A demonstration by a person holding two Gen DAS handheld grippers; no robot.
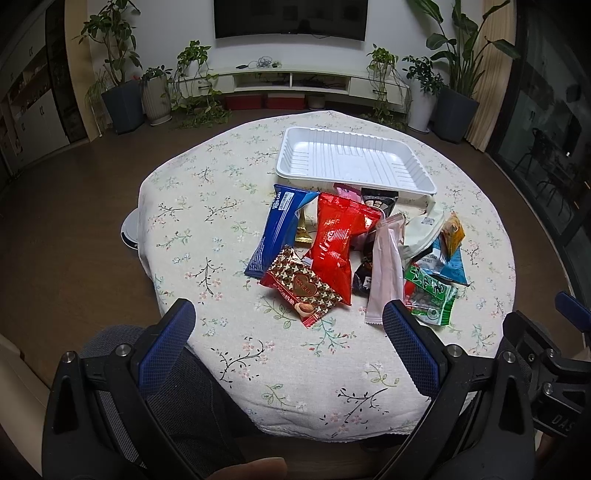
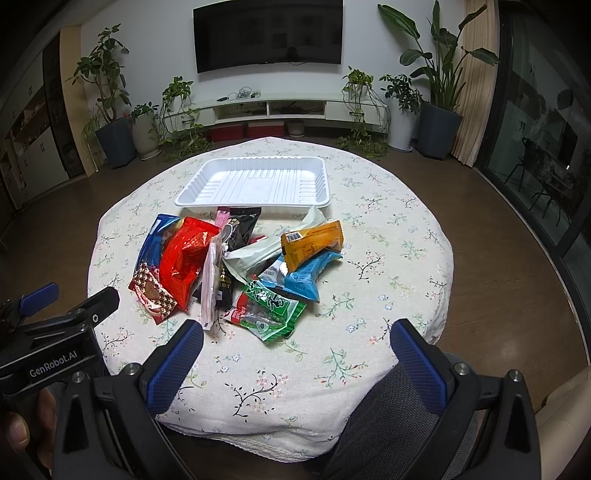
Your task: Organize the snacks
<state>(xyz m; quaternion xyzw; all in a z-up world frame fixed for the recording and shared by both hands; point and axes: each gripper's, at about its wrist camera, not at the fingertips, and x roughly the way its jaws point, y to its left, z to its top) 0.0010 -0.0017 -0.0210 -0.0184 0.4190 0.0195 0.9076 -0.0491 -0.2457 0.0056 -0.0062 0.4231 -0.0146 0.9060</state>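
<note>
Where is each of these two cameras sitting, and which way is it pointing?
Left wrist: on the left gripper, low at the table's near edge, facing the snack pile and white tray; its own open fingers, the person's lap and the right gripper show.
Right wrist: on the right gripper, facing the same way, a bit further right; open fingers, lap and the left gripper show.
Shared: table, tray, snacks, TV, plants.

Open cloth near me, a snack pile blocking the way to the tray.
I see bare worktop (image 2: 280,373) between my fingers (image 2: 173,365) and the snack pile (image 2: 236,266); the pile touches the white tray (image 2: 255,201), whose inside lies open from above.
</note>
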